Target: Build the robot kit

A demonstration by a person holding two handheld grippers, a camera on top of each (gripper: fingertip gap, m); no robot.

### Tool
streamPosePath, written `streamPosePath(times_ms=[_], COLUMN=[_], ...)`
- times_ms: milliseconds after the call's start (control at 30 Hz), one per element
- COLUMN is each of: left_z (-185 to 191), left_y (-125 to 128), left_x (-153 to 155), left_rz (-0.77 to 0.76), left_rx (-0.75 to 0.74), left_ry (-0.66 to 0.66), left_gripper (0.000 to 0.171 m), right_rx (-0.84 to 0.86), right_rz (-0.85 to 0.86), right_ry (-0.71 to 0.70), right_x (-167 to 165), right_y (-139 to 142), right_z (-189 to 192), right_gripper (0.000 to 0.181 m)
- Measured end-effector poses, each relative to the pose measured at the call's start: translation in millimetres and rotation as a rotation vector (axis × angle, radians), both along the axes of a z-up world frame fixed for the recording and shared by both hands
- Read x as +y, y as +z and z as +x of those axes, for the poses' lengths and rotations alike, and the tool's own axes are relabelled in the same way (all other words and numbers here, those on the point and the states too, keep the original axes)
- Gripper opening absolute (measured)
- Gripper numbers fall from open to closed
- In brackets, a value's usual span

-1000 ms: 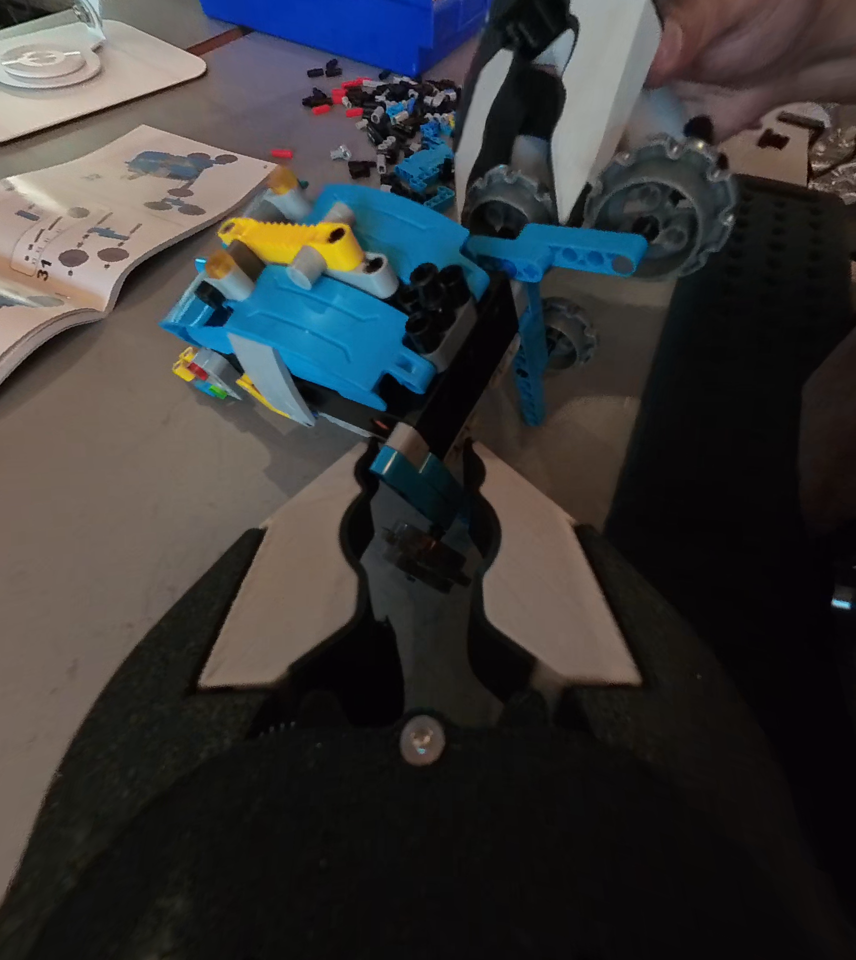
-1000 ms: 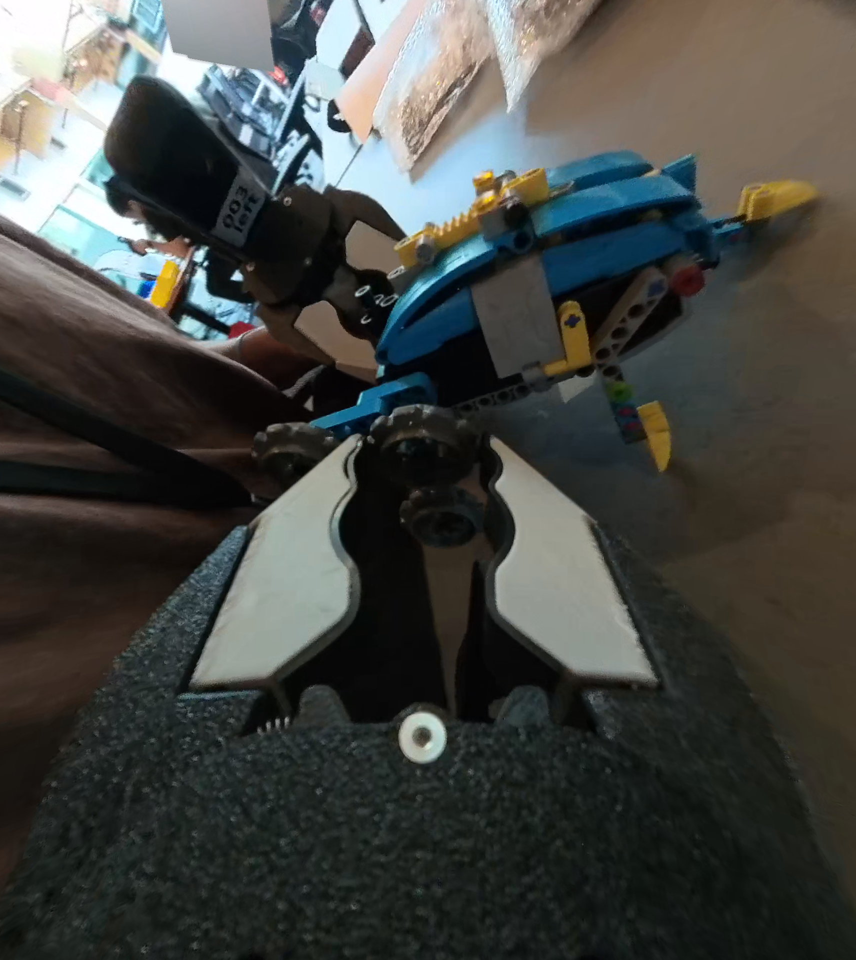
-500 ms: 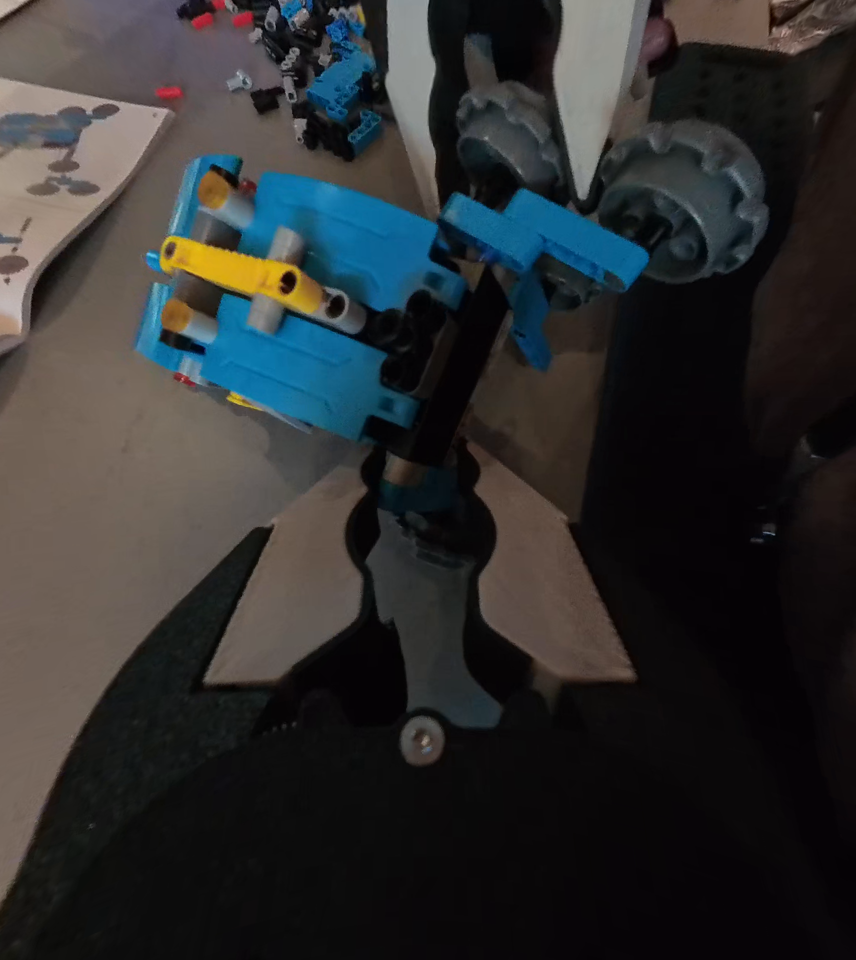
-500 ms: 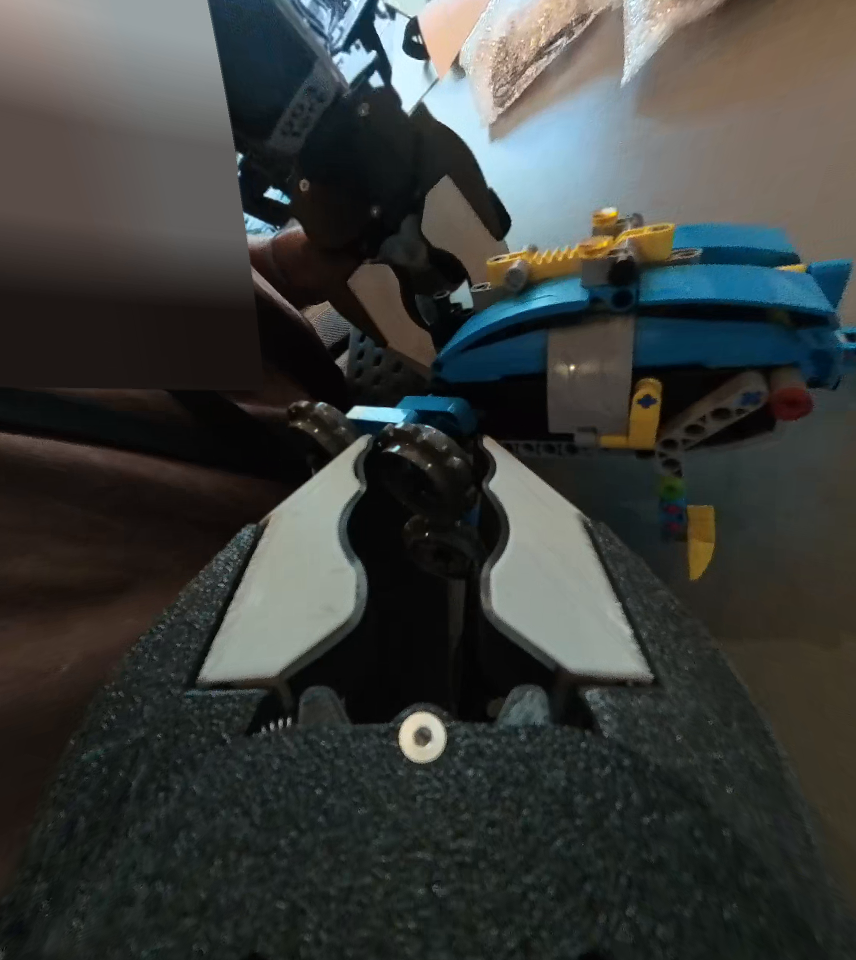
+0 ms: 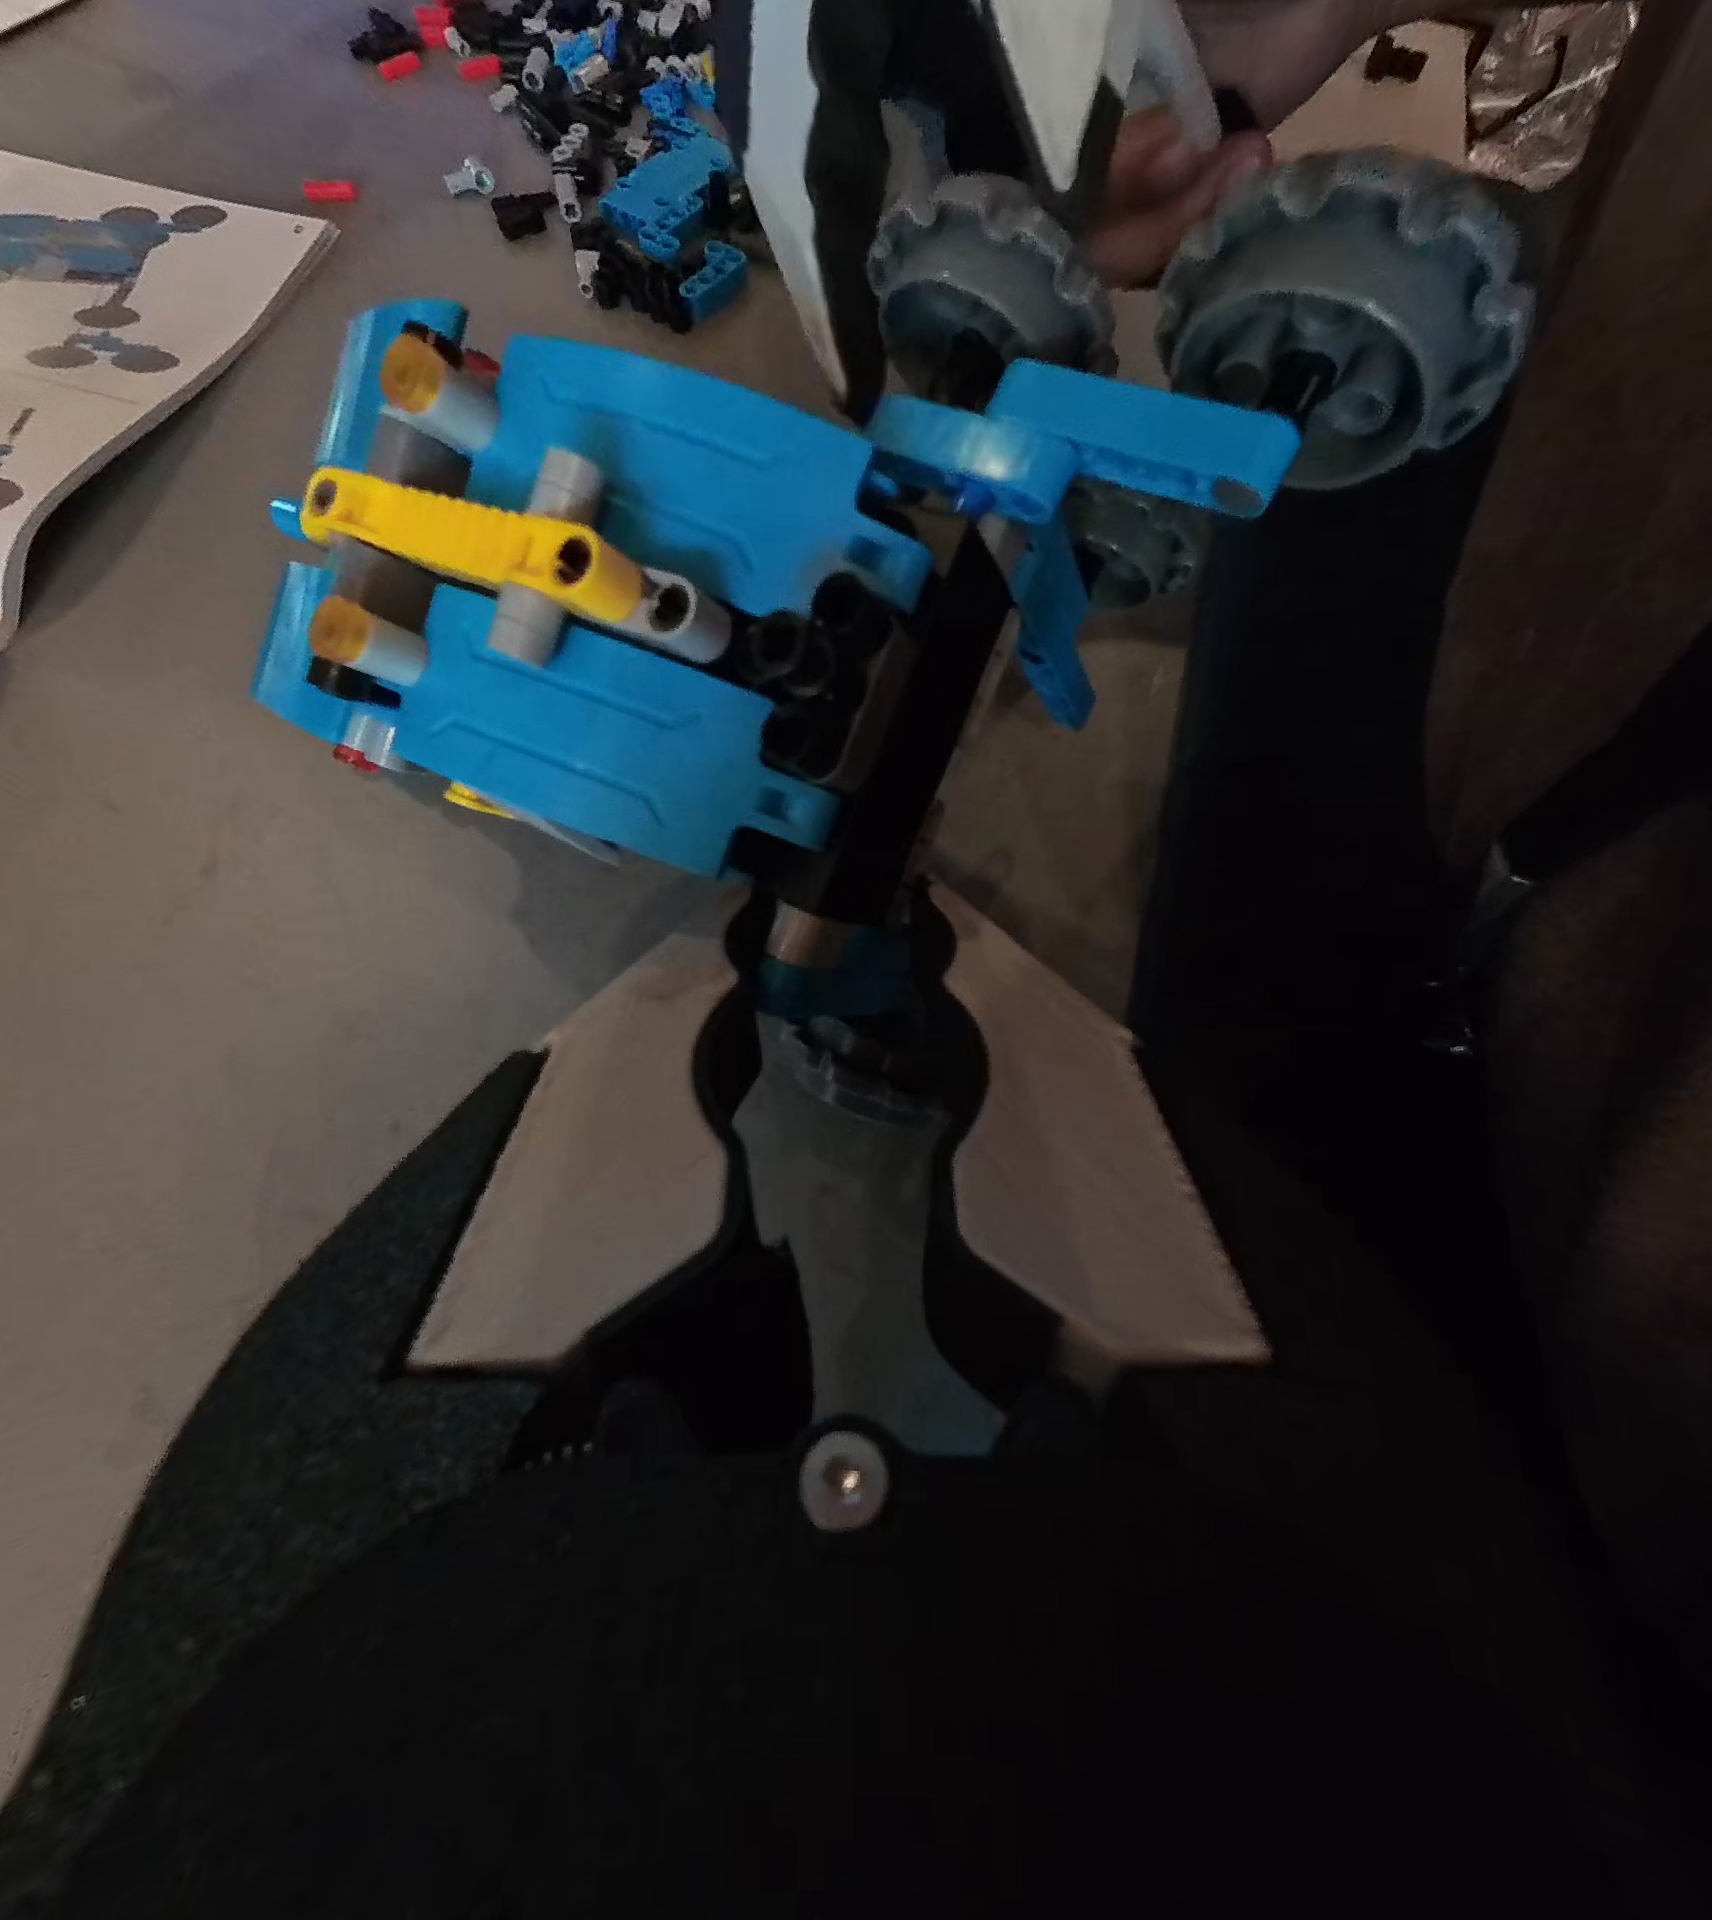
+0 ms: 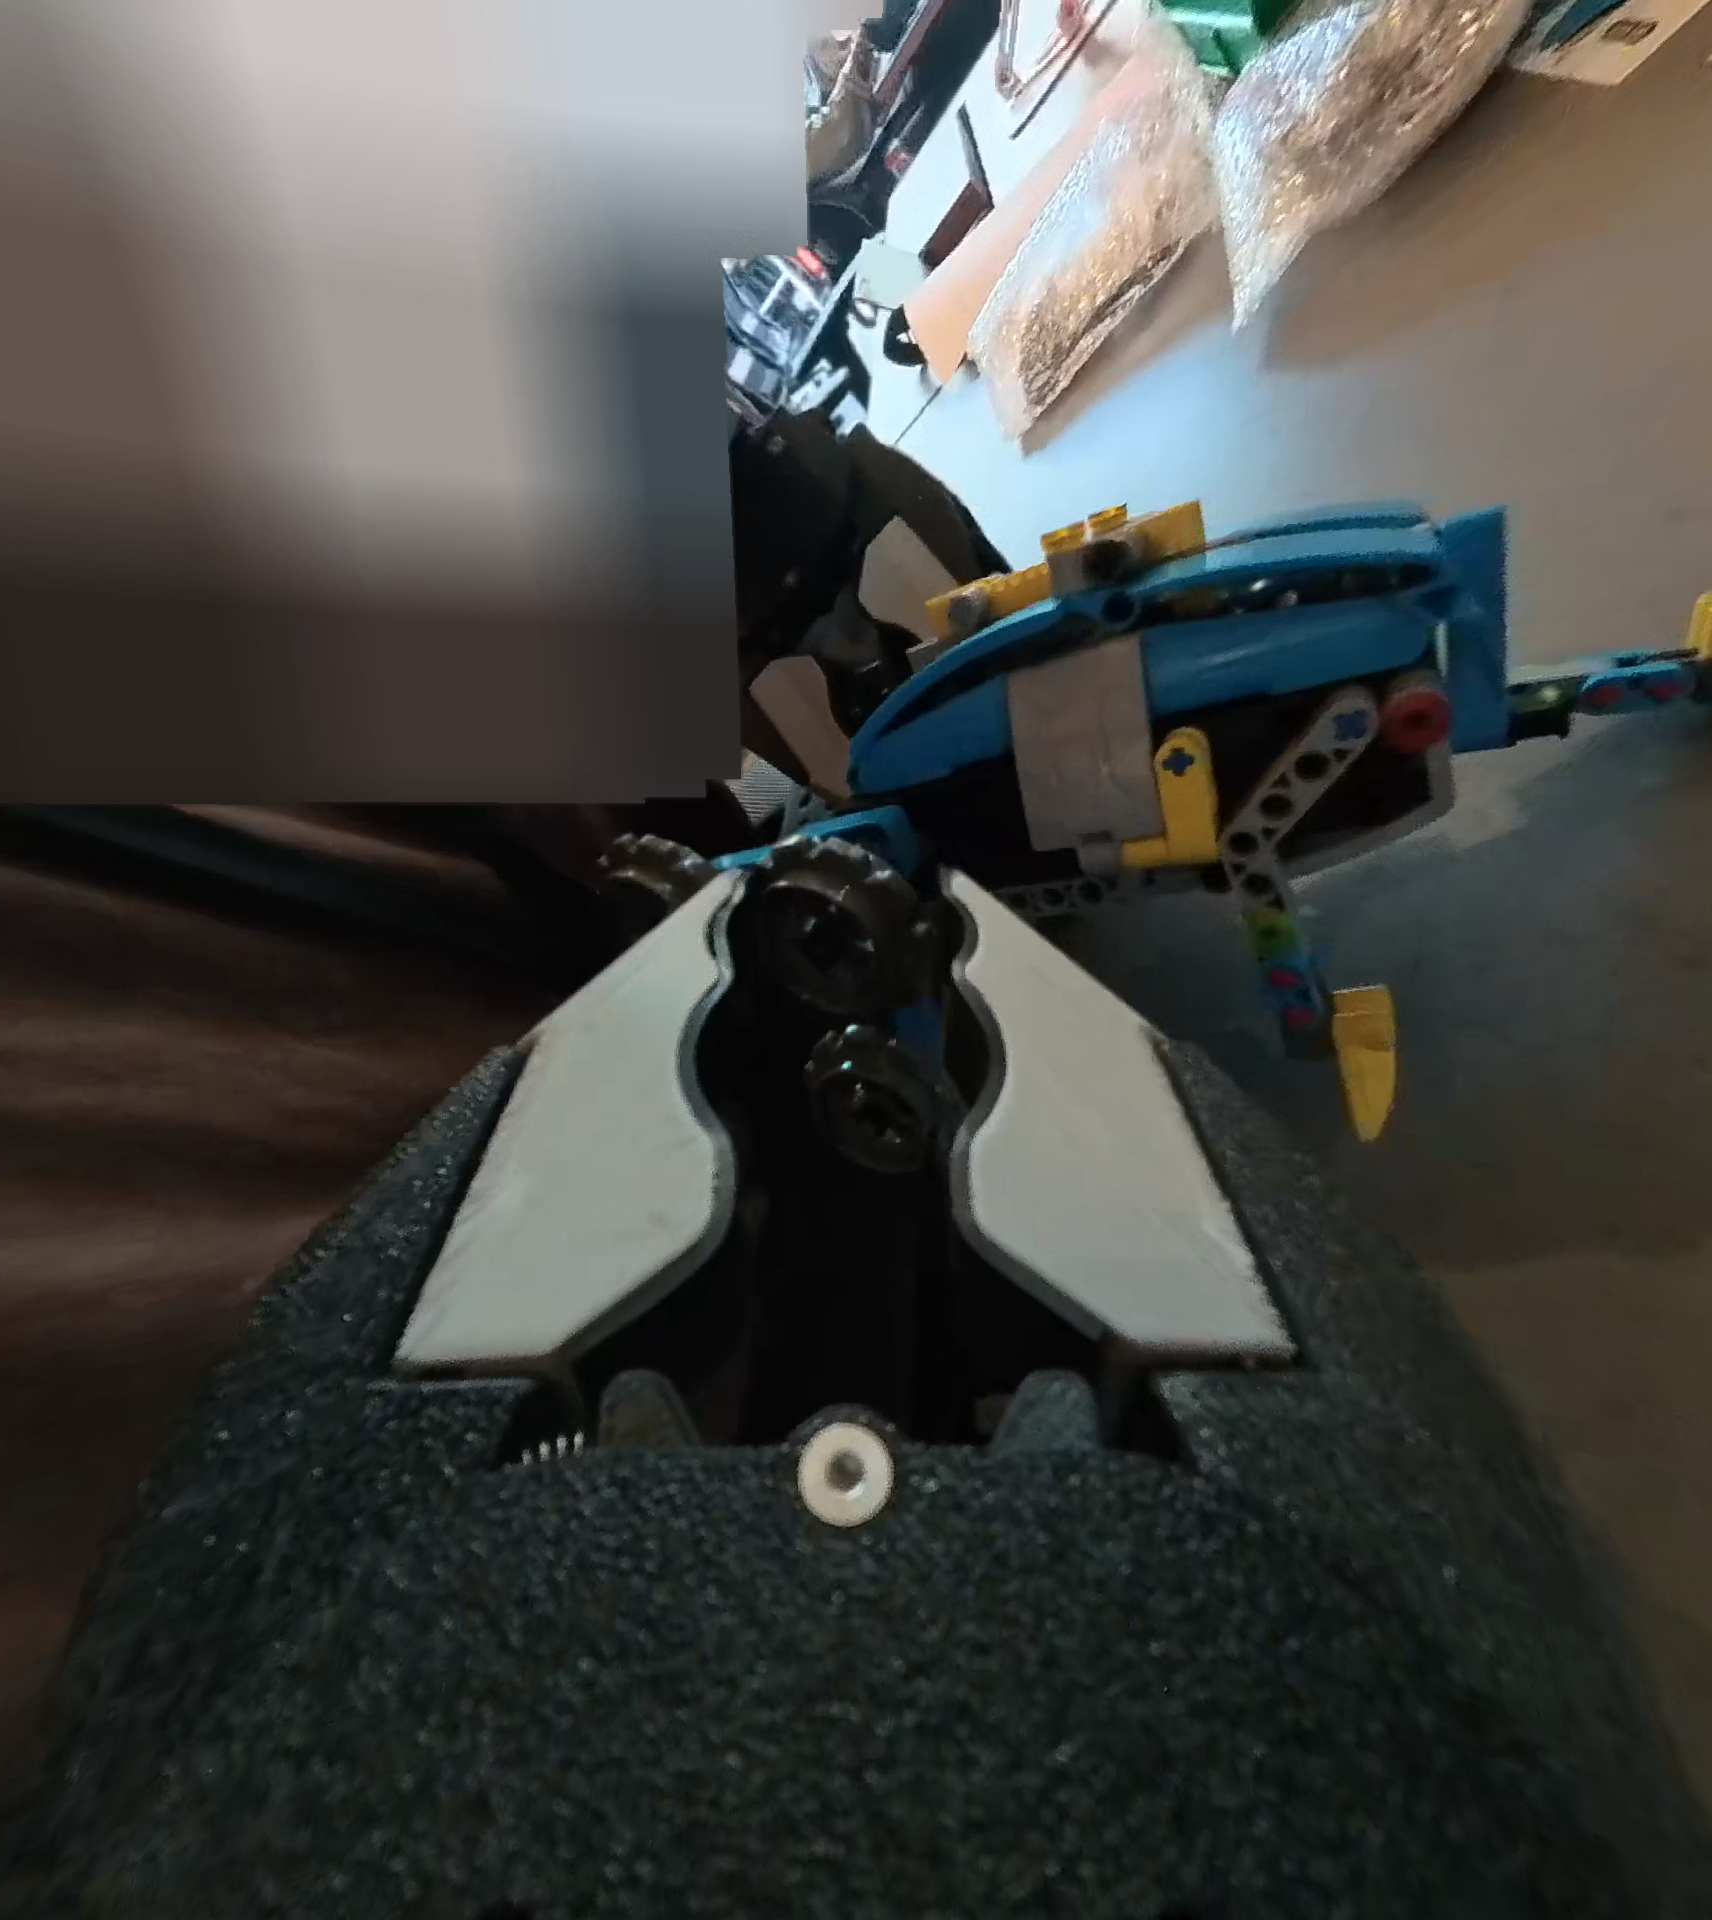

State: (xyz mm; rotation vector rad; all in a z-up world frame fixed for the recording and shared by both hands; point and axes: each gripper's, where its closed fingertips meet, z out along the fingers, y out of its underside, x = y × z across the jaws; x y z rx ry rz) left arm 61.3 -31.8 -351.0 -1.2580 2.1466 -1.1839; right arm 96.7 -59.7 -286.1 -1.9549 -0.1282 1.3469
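Both claws grasp one blue brick model (image 5: 613, 634): left gripper (image 5: 836, 987) pinches its black beam, right gripper (image 6: 836, 904) its grey wheel (image 6: 821, 940) above the table (image 5: 104, 1039).

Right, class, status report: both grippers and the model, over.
Left gripper shut on the brick model's black tail beam. Right gripper shut on its grey wheel. Model off the table; loose bricks and booklet behind.

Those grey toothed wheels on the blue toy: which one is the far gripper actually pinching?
The middle-sized wheel, left of the big wheel, sits between the right gripper's white fingers. The big one stands outside them; the small wheel hangs lower, behind the blue beam.
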Motion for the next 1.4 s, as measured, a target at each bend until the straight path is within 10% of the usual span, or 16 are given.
streamPosePath(times_ms=[667, 1233, 1400], left_z=[0, -1, -1], left_y=[1, 0, 0], left_x=[-2, -3, -3], left_rz=[0.024, 0.056, 0.053], left_rx=[0.003, 0.026, 0.027], left_ry=[0.018, 0.008, 0.006], left_gripper=[0.025, 0.025, 0.025], right_rx=[0.446, 0.104, -0.309], right_rz=[-0.307, -0.074, 0.139], right_ry=[-0.046, -0.072, -0.107], right_x=[3, -3, -13], right_y=[1, 3, -1], right_z=[5, 17, 18], right_gripper=[0.031, 0.043, 0.054])
